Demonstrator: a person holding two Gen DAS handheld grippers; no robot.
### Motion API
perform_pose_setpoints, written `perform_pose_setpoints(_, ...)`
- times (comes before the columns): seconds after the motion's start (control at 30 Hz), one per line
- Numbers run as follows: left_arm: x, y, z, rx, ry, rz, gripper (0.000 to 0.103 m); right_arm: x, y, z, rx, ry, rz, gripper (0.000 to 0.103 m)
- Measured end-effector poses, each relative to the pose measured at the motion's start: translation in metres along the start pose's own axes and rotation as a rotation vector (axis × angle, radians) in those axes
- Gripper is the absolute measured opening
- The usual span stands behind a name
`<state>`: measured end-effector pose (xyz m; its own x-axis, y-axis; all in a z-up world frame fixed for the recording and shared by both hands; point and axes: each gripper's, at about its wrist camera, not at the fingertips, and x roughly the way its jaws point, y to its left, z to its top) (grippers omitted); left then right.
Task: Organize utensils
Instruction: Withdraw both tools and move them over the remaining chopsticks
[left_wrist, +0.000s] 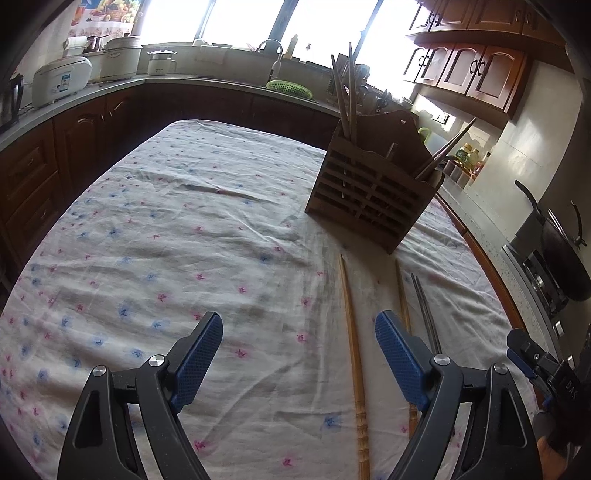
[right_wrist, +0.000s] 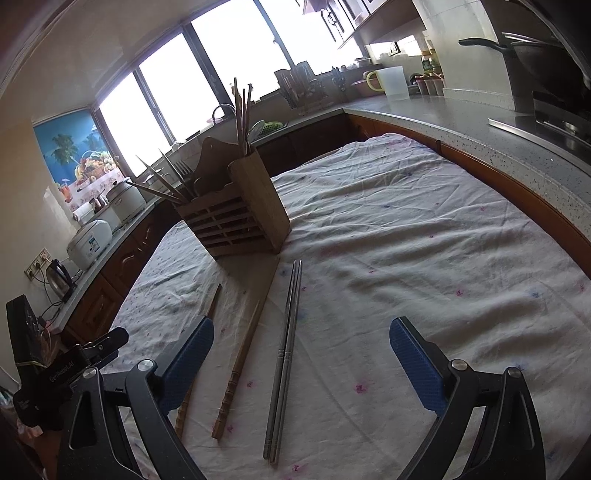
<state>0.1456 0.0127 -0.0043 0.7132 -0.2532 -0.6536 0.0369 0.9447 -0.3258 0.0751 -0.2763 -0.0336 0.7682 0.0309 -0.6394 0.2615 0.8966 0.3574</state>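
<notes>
A slatted wooden utensil holder (left_wrist: 373, 188) stands on the cloth-covered table (left_wrist: 184, 229), with chopsticks and forks sticking out of it; it also shows in the right wrist view (right_wrist: 236, 221). Two wooden chopsticks (left_wrist: 352, 354) (right_wrist: 238, 369) and a pair of metal chopsticks (right_wrist: 286, 354) (left_wrist: 424, 306) lie flat on the cloth in front of the holder. My left gripper (left_wrist: 299, 332) is open and empty above the cloth, left of the chopsticks. My right gripper (right_wrist: 301, 336) is open and empty, hovering over the metal pair.
Kitchen counters (right_wrist: 461, 125) wrap round the table, with rice cookers (left_wrist: 61, 79), a kettle (right_wrist: 59, 280), a sink tap (left_wrist: 271, 48) and a wok on the stove (left_wrist: 561, 251). The table edge runs close to the right-hand counter.
</notes>
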Motion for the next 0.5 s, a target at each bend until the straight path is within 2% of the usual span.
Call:
perform_pose_setpoints(0.23, 0.016, -0.005, 0.003, 0.007, 0.026, 0.008, 0.085, 0.012, -0.001, 0.0, 0.002, 0.031, 0.002, 0.096)
perform_pose_setpoints(0.5, 0.035, -0.009, 0.007, 0.013, 0.059, 0.021, 0.084, 0.029, -0.002, 0.002, -0.005, 0.073, 0.002, 0.083)
